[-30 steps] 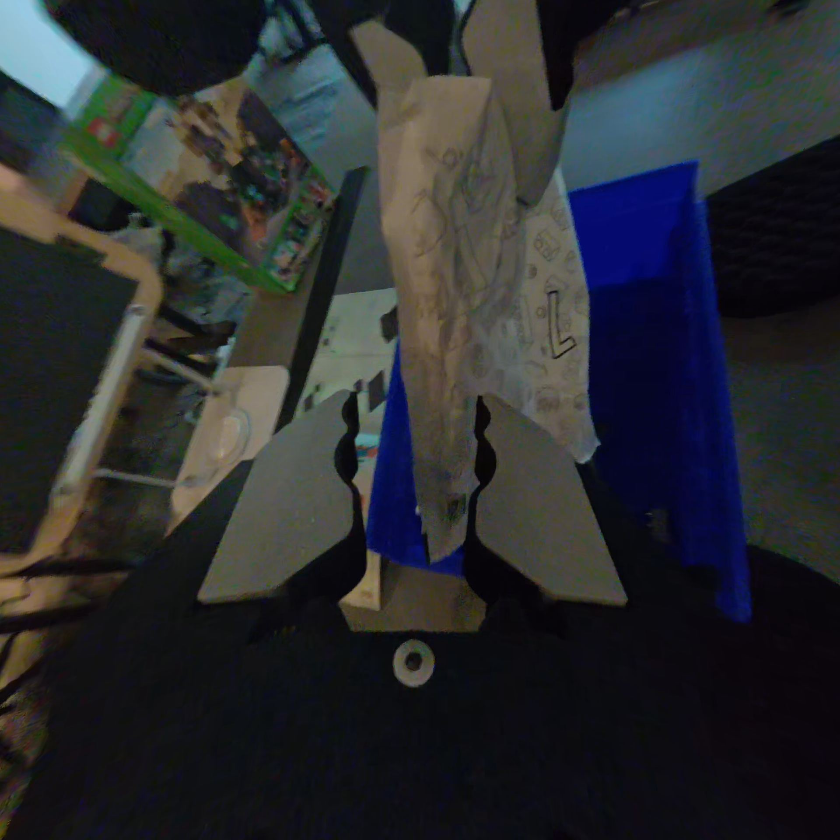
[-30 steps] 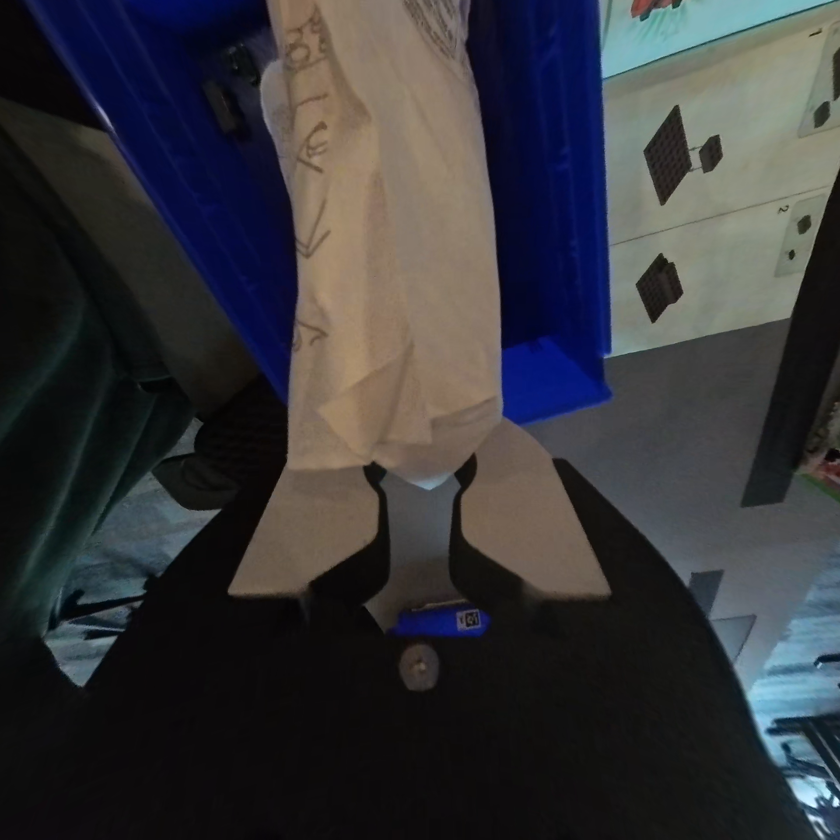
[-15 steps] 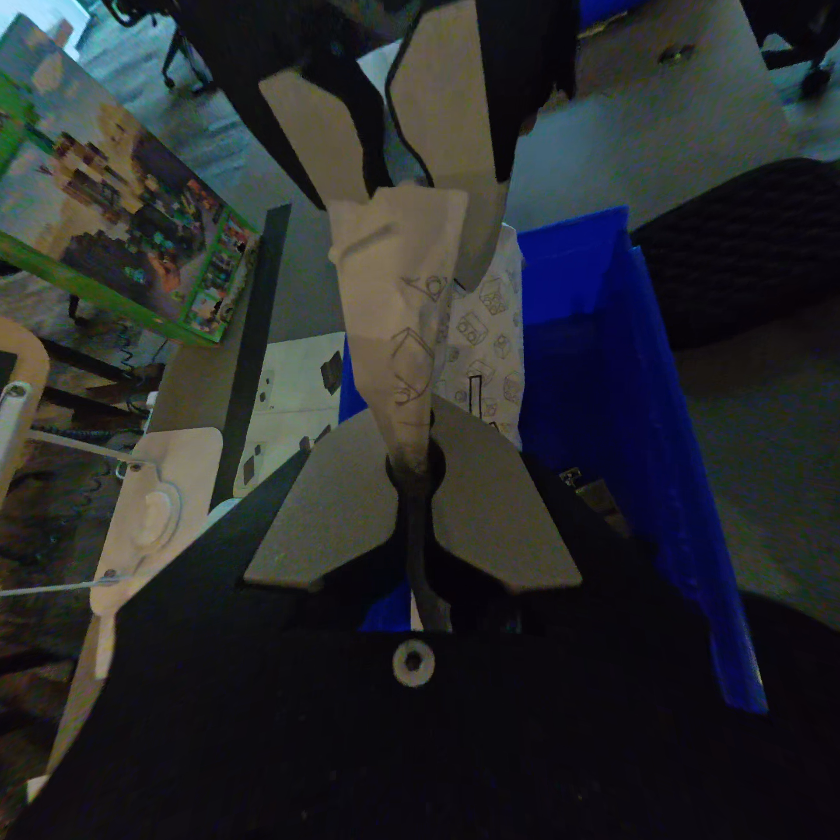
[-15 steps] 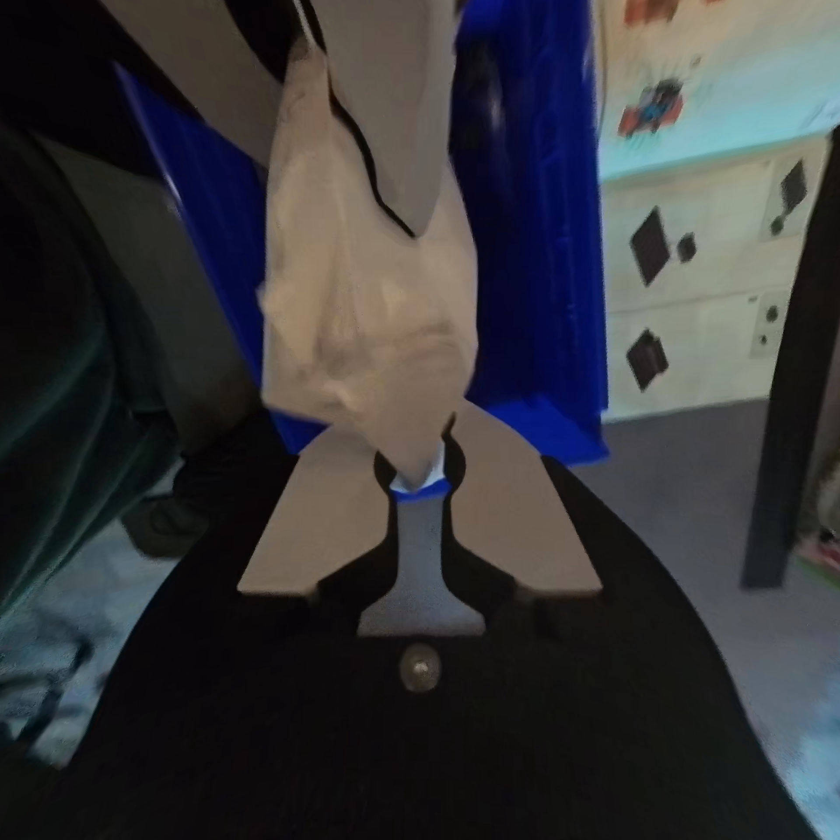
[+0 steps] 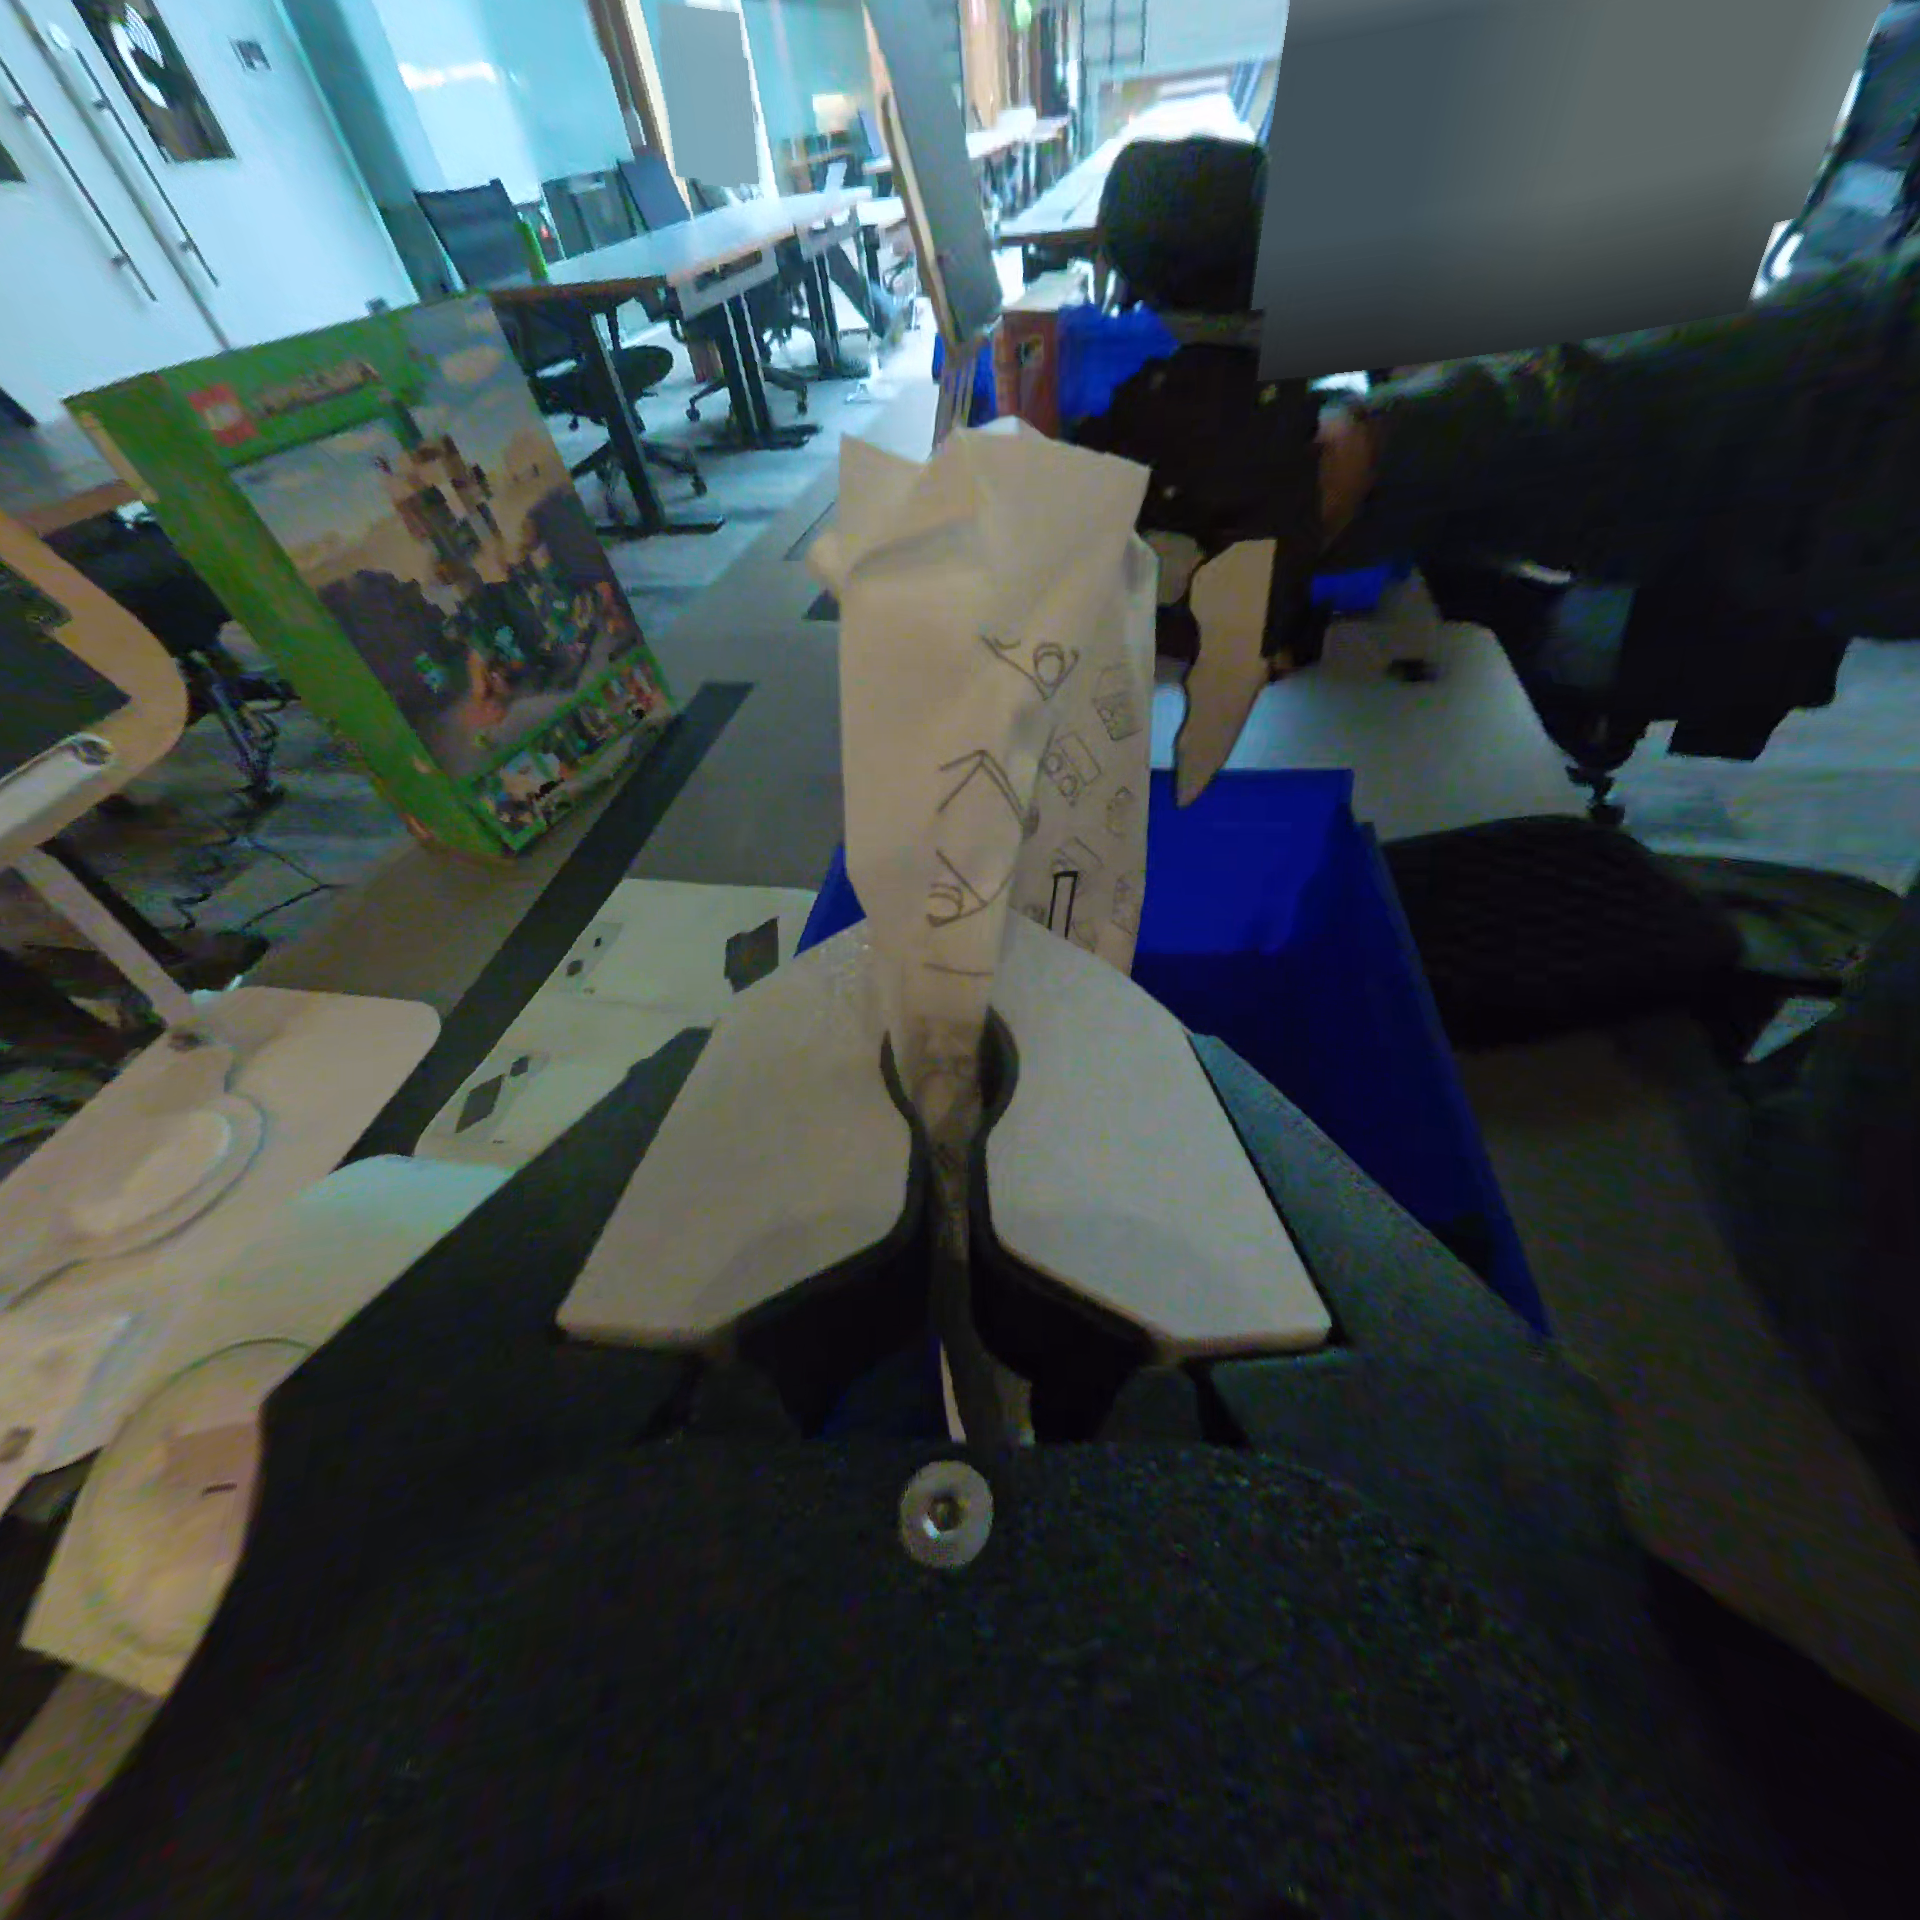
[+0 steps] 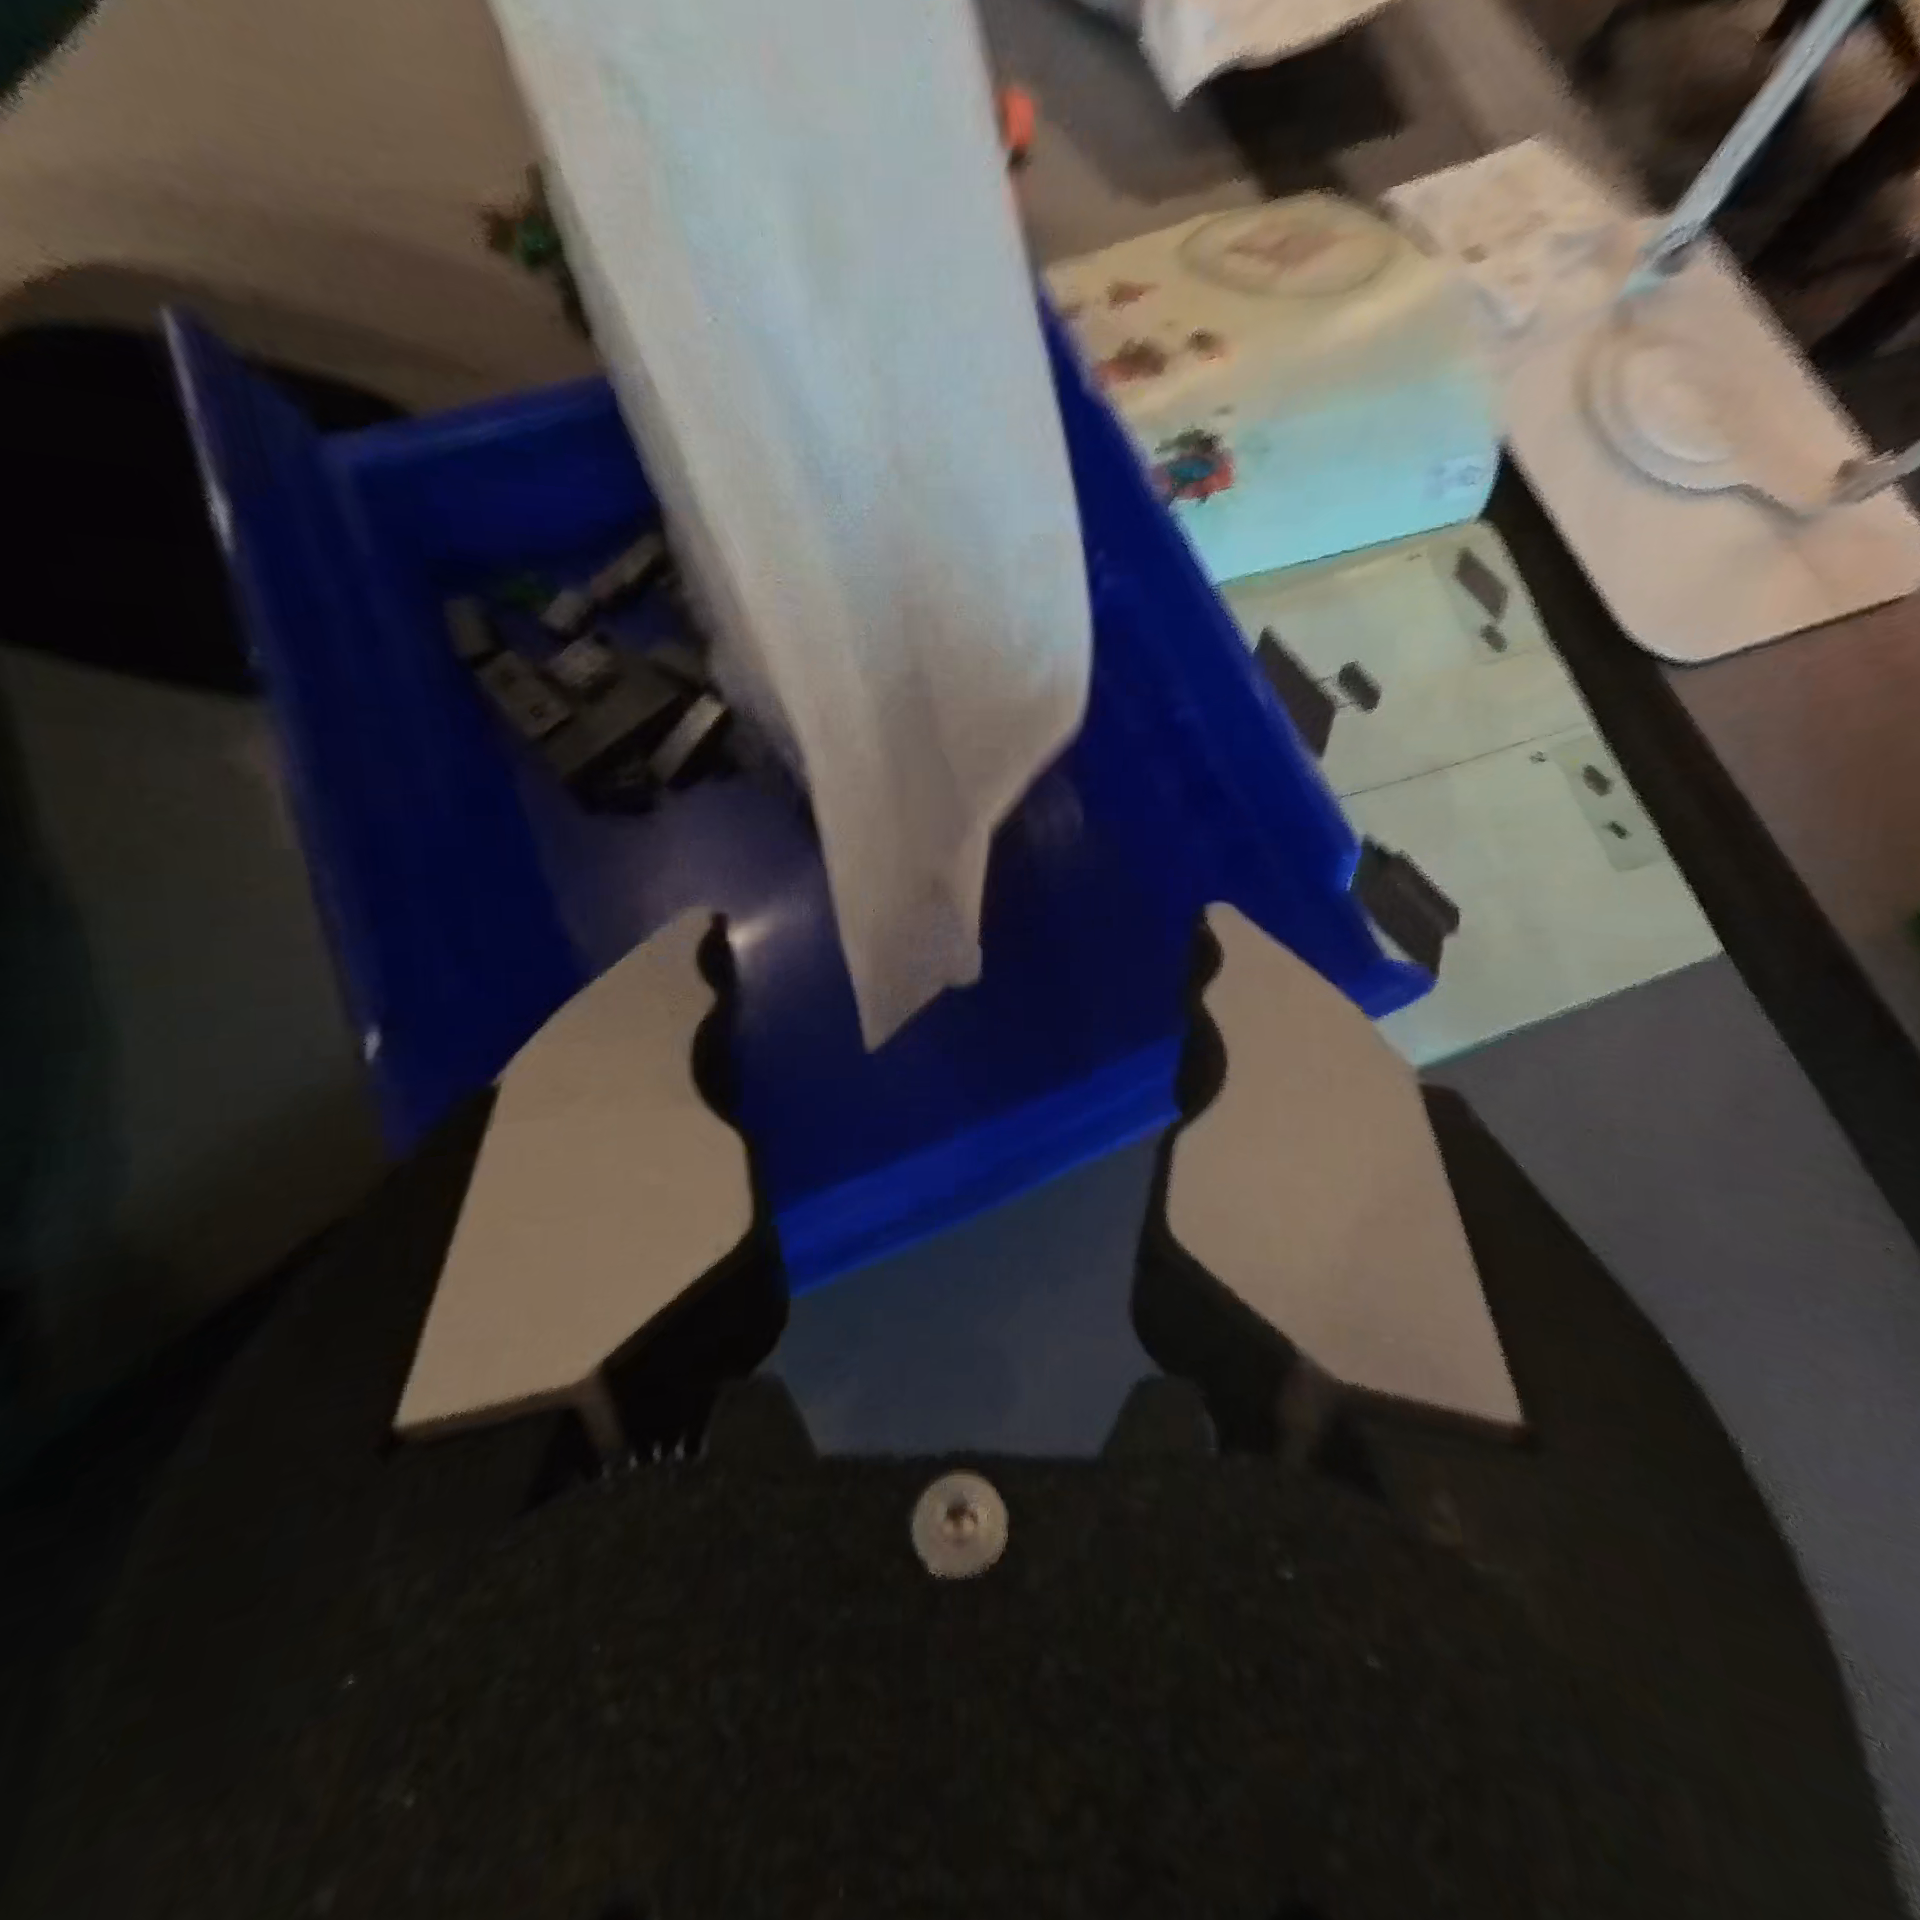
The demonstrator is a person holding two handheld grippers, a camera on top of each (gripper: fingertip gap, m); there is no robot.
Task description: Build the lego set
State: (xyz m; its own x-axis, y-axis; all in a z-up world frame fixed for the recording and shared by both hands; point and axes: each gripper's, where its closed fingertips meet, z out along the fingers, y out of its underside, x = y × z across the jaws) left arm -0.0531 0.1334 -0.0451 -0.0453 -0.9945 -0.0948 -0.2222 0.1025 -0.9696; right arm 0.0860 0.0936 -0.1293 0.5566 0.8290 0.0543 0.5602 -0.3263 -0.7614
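the white paper bag (image 5: 987, 727) sticks straight out from the left gripper (image 5: 948, 1081), which is squeezed tight on its thin end. the bag's loose end (image 6: 831, 468) hangs just ahead of the right gripper (image 6: 961, 997), not touching it. that gripper's two fingers are spread wide with nothing between them. past both grippers sits a blue bin (image 6: 1174, 665) with small dark bricks (image 6: 592, 686) inside. beside the bin lies an open instruction book (image 6: 1475, 748). a green lego box (image 5: 416, 582) stands off to the left gripper's left.
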